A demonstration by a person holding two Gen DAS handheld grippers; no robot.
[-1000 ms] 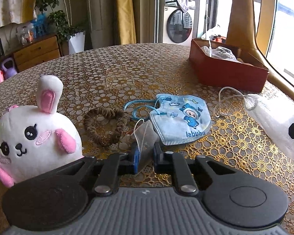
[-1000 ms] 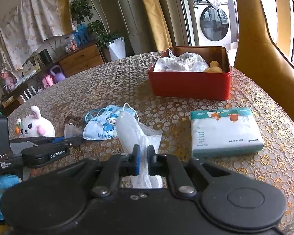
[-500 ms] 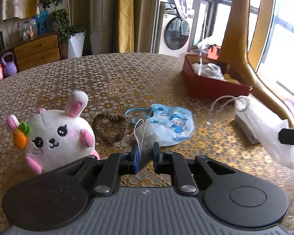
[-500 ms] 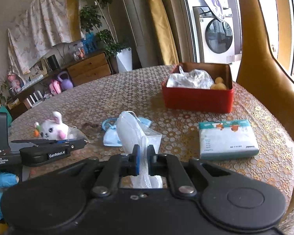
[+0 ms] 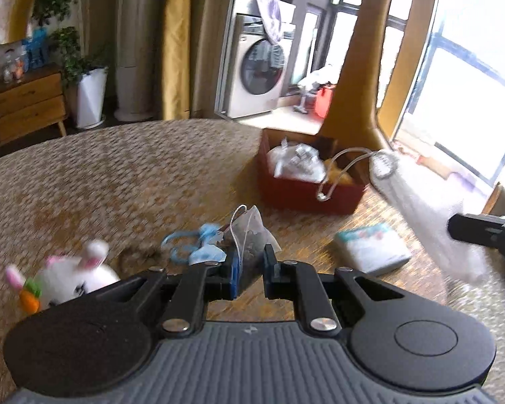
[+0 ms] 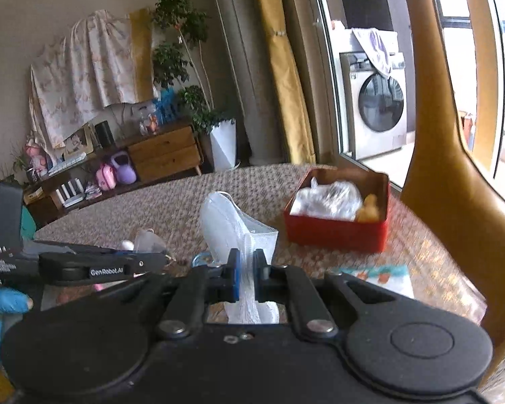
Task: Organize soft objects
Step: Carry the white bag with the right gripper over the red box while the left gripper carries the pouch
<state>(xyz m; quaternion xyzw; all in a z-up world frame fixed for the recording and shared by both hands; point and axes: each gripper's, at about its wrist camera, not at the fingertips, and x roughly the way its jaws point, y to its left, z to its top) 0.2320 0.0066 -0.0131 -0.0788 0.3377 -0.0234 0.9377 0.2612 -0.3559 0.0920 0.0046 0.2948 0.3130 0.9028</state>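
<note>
On the far left of the lace-patterned round table (image 5: 101, 168), the white plush rabbit with pink ears and a small carrot (image 5: 67, 276) sits low in the left wrist view, much farther below than a second ago, with the brown hair scrunchie (image 5: 138, 254) and the blue printed child's face mask (image 5: 198, 245) just beside it, all left on the cloth. The left gripper (image 5: 249, 266) is clamped on a clear plastic packet with a white loop (image 5: 252, 232), which a second ago lay level with the table and now hangs in the air. To its right, the right gripper (image 6: 245, 269) stays pinched on a white folded face mask in clear wrap (image 6: 232, 232), likewise carried higher. Farther right, the red rectangular box (image 6: 336, 232) already holds a crinkled bag and something yellow, and the teal-and-white tissue pack (image 5: 370, 249) lies flat in front of it. Both lifts look aimed at that box, so two soft items seem about to be dropped in; the rabbit, scrunchie and blue mask remain to be collected.
</note>
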